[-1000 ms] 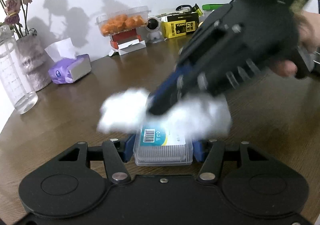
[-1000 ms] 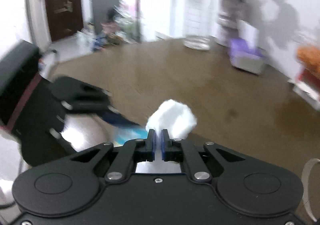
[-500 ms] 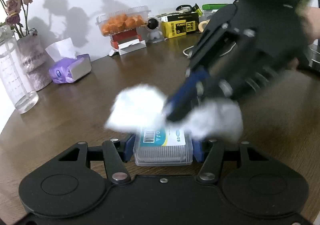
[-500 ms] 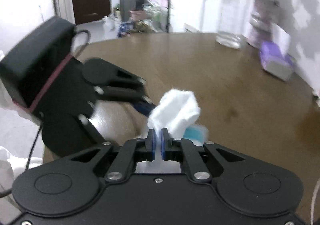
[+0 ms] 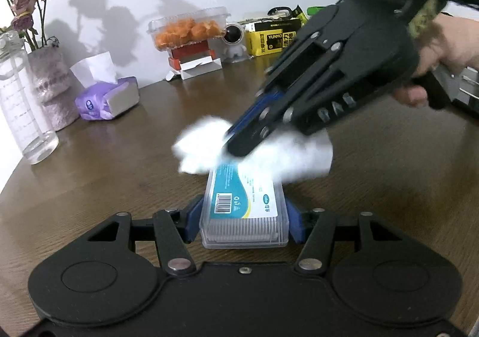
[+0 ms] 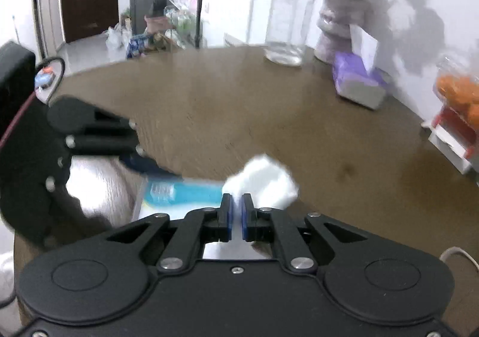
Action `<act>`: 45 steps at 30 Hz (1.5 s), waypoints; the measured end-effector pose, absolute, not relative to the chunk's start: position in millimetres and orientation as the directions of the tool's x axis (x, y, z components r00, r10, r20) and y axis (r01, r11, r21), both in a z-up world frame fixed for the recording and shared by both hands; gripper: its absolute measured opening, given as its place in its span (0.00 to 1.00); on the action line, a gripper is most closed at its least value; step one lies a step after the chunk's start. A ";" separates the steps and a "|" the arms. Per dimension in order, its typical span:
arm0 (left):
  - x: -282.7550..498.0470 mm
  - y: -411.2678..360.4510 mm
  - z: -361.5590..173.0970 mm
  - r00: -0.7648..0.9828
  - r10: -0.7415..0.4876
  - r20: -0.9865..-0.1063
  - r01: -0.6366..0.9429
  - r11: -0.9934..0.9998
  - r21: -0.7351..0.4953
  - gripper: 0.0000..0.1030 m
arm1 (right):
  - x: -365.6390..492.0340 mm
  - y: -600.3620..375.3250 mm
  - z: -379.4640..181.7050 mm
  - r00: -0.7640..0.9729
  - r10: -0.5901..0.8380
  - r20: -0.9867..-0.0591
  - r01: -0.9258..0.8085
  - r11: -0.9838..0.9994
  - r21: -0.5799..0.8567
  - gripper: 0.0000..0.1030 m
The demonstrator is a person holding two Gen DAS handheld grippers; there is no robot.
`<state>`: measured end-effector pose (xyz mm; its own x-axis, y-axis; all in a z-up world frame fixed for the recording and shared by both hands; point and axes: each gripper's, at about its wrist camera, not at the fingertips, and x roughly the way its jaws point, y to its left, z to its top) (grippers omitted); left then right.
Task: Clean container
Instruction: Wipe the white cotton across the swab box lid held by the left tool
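Observation:
A clear plastic container (image 5: 244, 205) with a blue, white and yellow label lies flat on the brown table, and my left gripper (image 5: 243, 217) is shut on its two long sides. My right gripper (image 5: 230, 146), held by a hand at the right, is shut on a crumpled white tissue (image 5: 203, 146) and presses it on the container's far end. In the right wrist view the right gripper (image 6: 236, 212) pinches the tissue (image 6: 263, 182) between its blue pads, with the container (image 6: 182, 193) to the left and the left gripper's black body (image 6: 60, 157) beside it.
Along the wall stand a purple tissue pack (image 5: 104, 97), a clear bottle (image 5: 21, 106), a vase of dried roses (image 5: 51, 79), a clear box of orange fruit (image 5: 188, 28) on a red and white box, and a yellow carton (image 5: 269, 34). The table edge (image 6: 134, 63) curves at the far left.
The right gripper has swept the tissue from over the container's near part to its far end, uncovering more of the label. The left gripper and container kept still.

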<state>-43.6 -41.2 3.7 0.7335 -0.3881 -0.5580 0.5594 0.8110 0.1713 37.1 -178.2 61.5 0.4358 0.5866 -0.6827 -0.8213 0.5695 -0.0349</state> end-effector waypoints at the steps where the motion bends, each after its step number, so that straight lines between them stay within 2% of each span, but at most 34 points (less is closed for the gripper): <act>1: -42.8 -41.1 3.8 0.731 -0.389 -0.560 0.560 0.812 0.167 0.54 | 28.7 -169.9 61.3 0.405 0.618 -0.674 -0.850 0.525 -0.029 0.05; 4: -43.9 -41.8 3.5 0.731 -0.390 -0.559 0.562 0.810 0.169 0.54 | 11.7 -164.9 61.4 0.289 0.657 -0.696 -0.916 0.401 -0.002 0.05; 6: -45.3 -44.3 3.3 0.740 -0.380 -0.555 0.557 0.809 0.188 0.54 | 18.5 -177.8 63.3 0.311 0.633 -0.709 -0.898 0.440 -0.001 0.05; 9: -44.8 -45.4 3.0 0.736 -0.383 -0.558 0.564 0.804 0.191 0.54 | 40.5 -178.6 66.7 0.431 0.580 -0.691 -0.834 0.548 -0.060 0.05; 13: -43.6 -43.7 2.6 0.727 -0.394 -0.562 0.570 0.803 0.174 0.54 | 14.7 -158.9 65.3 0.278 0.665 -0.693 -0.921 0.388 0.003 0.05; 15: -45.3 -45.8 2.2 0.734 -0.388 -0.557 0.568 0.801 0.191 0.54 | 13.7 -167.3 67.2 0.271 0.652 -0.708 -0.923 0.386 0.002 0.05; 20: -44.0 -46.9 2.2 0.732 -0.389 -0.560 0.571 0.799 0.191 0.54 | 29.4 -174.0 70.1 0.399 0.604 -0.690 -0.859 0.509 -0.051 0.05; 25: -44.4 -45.8 1.9 0.727 -0.394 -0.562 0.573 0.799 0.183 0.54 | 13.5 -158.5 66.5 0.286 0.650 -0.705 -0.924 0.383 -0.021 0.05; 27: -45.0 -46.9 1.9 0.731 -0.390 -0.560 0.572 0.798 0.191 0.54 | 31.3 -170.7 67.3 0.354 0.607 -0.712 -0.881 0.472 -0.036 0.05; 29: -44.4 -46.5 2.0 0.728 -0.392 -0.563 0.574 0.797 0.187 0.54 | 43.5 -173.0 68.5 0.470 0.548 -0.692 -0.819 0.563 -0.110 0.07; 31: -43.6 -45.9 2.1 0.724 -0.395 -0.565 0.576 0.797 0.181 0.54 | 41.1 -165.3 68.7 0.462 0.588 -0.664 -0.829 0.551 -0.089 0.07; 36: -44.5 -45.8 2.1 0.727 -0.391 -0.564 0.570 0.801 0.180 0.54 | 16.3 -158.6 65.8 0.320 0.636 -0.702 -0.915 0.401 -0.054 0.06; 37: -44.8 -46.3 2.0 0.729 -0.389 -0.563 0.569 0.802 0.184 0.54 | 20.7 -165.4 66.0 0.324 0.628 -0.707 -0.906 0.422 -0.040 0.06; 40: -43.7 -47.8 2.1 0.730 -0.388 -0.563 0.570 0.799 0.189 0.54 | 26.0 -172.3 64.1 0.468 0.536 -0.703 -0.836 0.526 -0.156 0.07; 43: -42.0 -45.6 2.0 0.724 -0.393 -0.567 0.572 0.802 0.175 0.54 | 15.8 -156.5 67.9 0.397 0.611 -0.685 -0.885 0.453 -0.110 0.07; 45: -43.1 -45.0 1.9 0.723 -0.396 -0.567 0.573 0.801 0.172 0.54 | 3.8 -154.7 67.1 0.310 0.629 -0.713 -0.925 0.372 -0.074 0.06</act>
<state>-43.1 -45.0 1.9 0.7227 -0.3958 -0.5666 0.5734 0.8011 0.1717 3.8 -154.7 67.1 0.3099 0.6290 -0.7130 -0.9252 0.3724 -0.0736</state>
